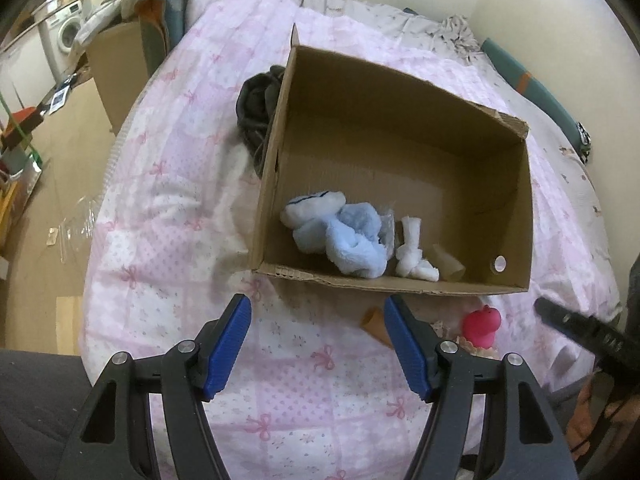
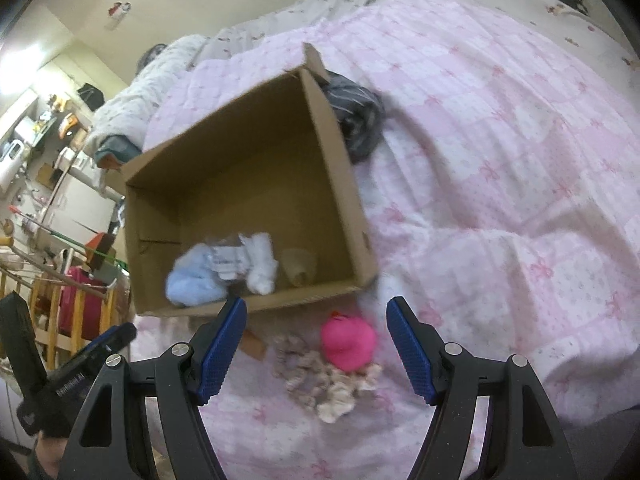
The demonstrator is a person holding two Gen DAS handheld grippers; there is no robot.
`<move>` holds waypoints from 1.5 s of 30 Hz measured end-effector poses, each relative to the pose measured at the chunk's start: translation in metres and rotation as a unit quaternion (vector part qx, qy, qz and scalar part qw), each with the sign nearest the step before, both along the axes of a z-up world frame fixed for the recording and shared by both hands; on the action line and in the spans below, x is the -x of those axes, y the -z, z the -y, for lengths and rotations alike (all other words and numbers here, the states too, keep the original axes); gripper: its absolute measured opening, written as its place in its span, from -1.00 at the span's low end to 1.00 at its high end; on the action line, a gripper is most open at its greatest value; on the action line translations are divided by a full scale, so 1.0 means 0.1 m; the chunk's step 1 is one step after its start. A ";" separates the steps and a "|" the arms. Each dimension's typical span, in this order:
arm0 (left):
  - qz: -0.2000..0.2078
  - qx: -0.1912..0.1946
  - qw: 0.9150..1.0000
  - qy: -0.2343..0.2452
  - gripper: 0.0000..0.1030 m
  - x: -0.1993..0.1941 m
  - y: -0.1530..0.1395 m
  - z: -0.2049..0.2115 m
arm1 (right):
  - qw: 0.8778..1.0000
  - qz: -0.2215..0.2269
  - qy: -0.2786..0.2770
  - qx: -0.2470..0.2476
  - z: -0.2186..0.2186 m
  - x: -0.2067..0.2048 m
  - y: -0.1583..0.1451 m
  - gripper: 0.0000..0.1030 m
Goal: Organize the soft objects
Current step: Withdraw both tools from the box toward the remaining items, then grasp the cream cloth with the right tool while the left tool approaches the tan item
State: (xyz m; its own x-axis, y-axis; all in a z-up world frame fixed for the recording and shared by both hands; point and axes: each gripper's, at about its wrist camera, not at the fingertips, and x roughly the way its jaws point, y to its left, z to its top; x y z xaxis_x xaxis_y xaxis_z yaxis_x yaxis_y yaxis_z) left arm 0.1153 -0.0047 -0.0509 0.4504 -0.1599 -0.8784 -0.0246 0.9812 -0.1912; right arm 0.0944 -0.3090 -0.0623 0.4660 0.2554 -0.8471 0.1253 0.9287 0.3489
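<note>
Both my grippers, left gripper [image 1: 318, 346] and right gripper [image 2: 316, 346], gape wide and empty above the pink bow-patterned quilt [image 1: 180, 220]; a washing machine [image 1: 66, 34] stands beyond the bed.

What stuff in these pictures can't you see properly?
- Dark cloth: left wrist view, partly behind the cardboard box wall.
- Blue plush toy: right wrist view, blurred; its shape is unclear.
- Pink toy: left wrist view, too small to identify.
</note>
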 end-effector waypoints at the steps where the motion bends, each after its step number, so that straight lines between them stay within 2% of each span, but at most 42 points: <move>1: -0.002 -0.002 1.000 0.001 0.28 0.00 0.01 0.01 | 1.000 -0.013 0.000 0.002 0.01 -0.01 0.05 0.49; 7: -0.007 -0.003 1.000 0.003 0.28 -0.01 0.04 0.03 | 0.992 -0.125 -0.028 0.001 -0.12 -0.08 0.49 0.48; 12: -0.006 0.006 1.000 -0.014 0.28 -0.03 0.02 -0.06 | 0.984 -0.167 -0.056 0.032 -0.29 -0.09 0.70 0.48; 15: -0.007 0.019 0.999 -0.030 0.28 -0.07 0.02 -0.14 | 0.979 -0.191 -0.065 0.023 -0.30 -0.08 0.79 0.45; 18: -0.013 0.024 0.999 -0.038 0.28 -0.09 0.04 -0.16 | 0.976 -0.203 -0.071 0.025 -0.31 -0.06 0.83 -0.17; 19: -0.014 0.022 0.999 -0.038 0.28 -0.09 0.05 -0.17 | 0.975 -0.205 -0.075 0.028 -0.32 -0.06 0.84 -0.28; 20: -0.015 0.020 0.999 -0.038 0.28 -0.10 0.06 -0.17 | 0.975 -0.206 -0.080 0.033 -0.33 -0.05 0.85 -0.31; 22: -0.016 0.018 0.999 -0.040 0.28 -0.11 0.06 -0.17 | 0.976 -0.196 -0.089 0.036 -0.36 -0.01 0.81 -0.54; 25: -0.019 0.021 0.999 -0.042 0.28 -0.11 0.07 -0.17 | 0.978 -0.179 -0.097 0.034 -0.37 0.06 0.69 -0.63; 32: -0.024 0.012 0.999 -0.020 0.28 -0.06 0.13 -0.07 | 0.983 -0.133 -0.123 0.037 -0.42 0.20 0.25 -0.63; 36: -0.034 0.005 0.999 -0.018 0.28 -0.05 0.21 -0.02 | 0.989 -0.063 -0.130 0.022 -0.40 0.25 -0.06 -0.63; 39: -0.041 0.003 0.999 0.002 0.25 -0.04 0.29 0.07 | 0.994 -0.021 -0.106 0.024 -0.36 0.27 -0.15 -0.63; 42: -0.055 0.010 0.998 0.035 0.22 -0.05 0.40 0.23 | 0.996 -0.026 -0.079 0.014 -0.29 0.24 -0.08 -0.63; 43: -0.060 0.013 0.997 0.044 0.12 -0.06 0.43 0.28 | 0.997 -0.029 -0.075 0.014 -0.29 0.23 -0.07 -0.63; 45: -0.071 0.008 0.995 0.067 0.07 -0.08 0.52 0.41 | 0.997 -0.029 -0.069 0.004 -0.25 0.20 -0.07 -0.63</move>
State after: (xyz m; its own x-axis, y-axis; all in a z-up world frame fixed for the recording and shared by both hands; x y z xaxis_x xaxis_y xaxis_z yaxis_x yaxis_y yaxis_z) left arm 0.1237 -0.0462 -0.1031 0.2953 -0.2249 -0.9286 0.0774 0.9743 -0.2114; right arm 0.0748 -0.2840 -0.0555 0.3766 0.3069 -0.8740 0.0161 0.9412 0.3375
